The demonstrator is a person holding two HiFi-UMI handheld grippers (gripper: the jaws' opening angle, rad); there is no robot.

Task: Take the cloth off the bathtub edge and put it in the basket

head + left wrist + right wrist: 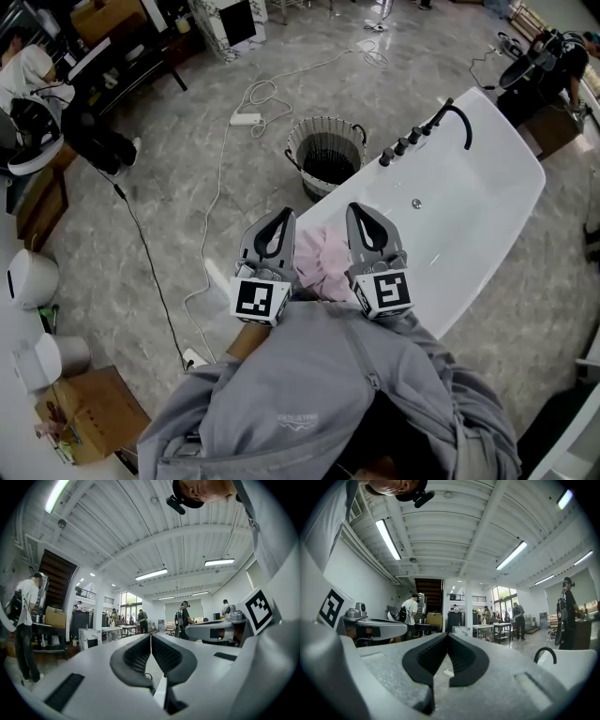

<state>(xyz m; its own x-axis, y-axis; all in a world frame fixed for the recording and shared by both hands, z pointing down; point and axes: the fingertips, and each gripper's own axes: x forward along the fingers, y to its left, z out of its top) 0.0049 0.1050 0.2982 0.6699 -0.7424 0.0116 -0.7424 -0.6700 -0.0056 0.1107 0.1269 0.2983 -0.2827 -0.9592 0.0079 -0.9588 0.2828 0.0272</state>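
Looks not yet begun, going by how things lie. Finds the pink cloth (pixel 319 255) bunched on the near edge of the white bathtub (pixel 469 216), between the two tools in the head view and apparently untouched by either. Shows the left hand-held gripper (pixel 277 223) closed with nothing pinched: in the left gripper view its dark pads (pixel 138 656) meet along a thin line, with only the hall and ceiling beyond them. Shows the right hand-held gripper (pixel 367 221) closed and empty likewise, pads together in the right gripper view and aimed out over the room instead of down at the fabric. Places the wire basket (pixel 302 159) on the floor just beyond the tub's far-left rim, near the black faucet (pixel 459 114) and well apart from the cloth; dark inside, with no pink visible in it. Leaves, on this reading, the whole job to do: open one pair of jaws, tip it down onto the cloth, close on a fold, lift it clear of the rim, carry it across to the basket and let go above the opening. Suggests limp, light handling, so likely to trail or snag on the rim if gripped by a corner only.
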